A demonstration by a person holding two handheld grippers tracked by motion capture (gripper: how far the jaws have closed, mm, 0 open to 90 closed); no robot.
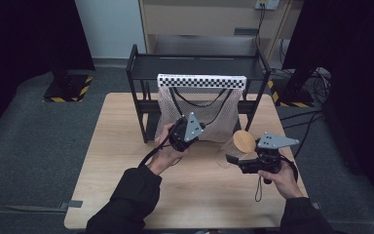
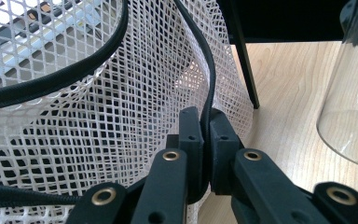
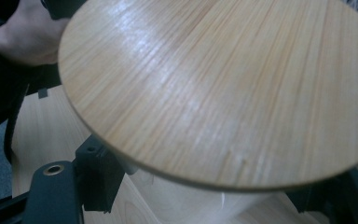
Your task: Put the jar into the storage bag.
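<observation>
A white mesh bag (image 1: 209,114) with black cord handles hangs from a checkered strip (image 1: 202,81) on the black rack (image 1: 135,83). My left gripper (image 1: 179,127) is at the bag's lower left front, shut on one black cord (image 2: 209,79) against the mesh (image 2: 121,93); its jaws (image 2: 205,123) pinch the cord. A clear jar (image 1: 228,152) with a round wooden lid (image 1: 244,140) is tilted just right of the bag. My right gripper (image 1: 233,160) is shut on the jar, one jaw on each side of the body below the lid (image 3: 223,84). The jar's glass wall (image 2: 354,93) appears beside the bag.
The light wooden table (image 1: 126,165) has bare room to the left and front. The black rack stands at the table's back middle, its leg (image 2: 244,70) close behind the bag. The other hand (image 3: 23,37) is beyond the lid. Dark stands and cables sit on the floor around.
</observation>
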